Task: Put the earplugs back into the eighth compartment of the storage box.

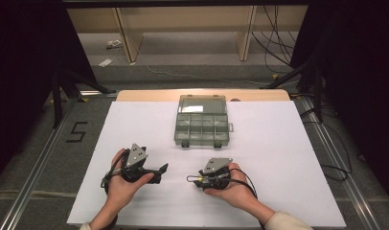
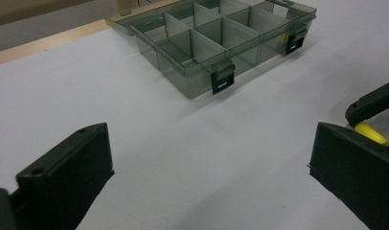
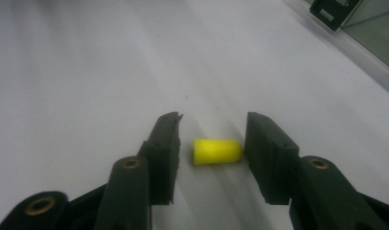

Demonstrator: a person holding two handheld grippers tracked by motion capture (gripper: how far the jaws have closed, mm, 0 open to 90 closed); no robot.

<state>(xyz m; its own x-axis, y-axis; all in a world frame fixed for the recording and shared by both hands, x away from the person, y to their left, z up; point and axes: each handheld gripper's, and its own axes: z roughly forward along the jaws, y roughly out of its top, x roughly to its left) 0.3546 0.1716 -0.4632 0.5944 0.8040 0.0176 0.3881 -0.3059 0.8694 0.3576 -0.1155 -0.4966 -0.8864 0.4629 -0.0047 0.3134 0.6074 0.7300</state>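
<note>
**Yellow plug sitting right between the right tongs**

So here's where we were: the small yellow foam cylinder (image 3: 217, 151) lay on its side on the white table (image 1: 279, 143), squarely between the jaws of the right tongs (image 3: 211, 143). From the right gripper view we could see a thin gap on the left side and the right jaw just about at the plug's end, so we wouldn't call it gripped, more like bracketed. The left tongs (image 2: 207, 177) were spread wide with nothing between them, held low over the table. From the high view, both hands sat near the front edge, left tongs (image 1: 160, 172) pointing toward the right tongs (image 1: 191, 179). The smoky clear plastic compartment box (image 1: 202, 127) sat further back with its lid open, well apart from the plug.
</note>
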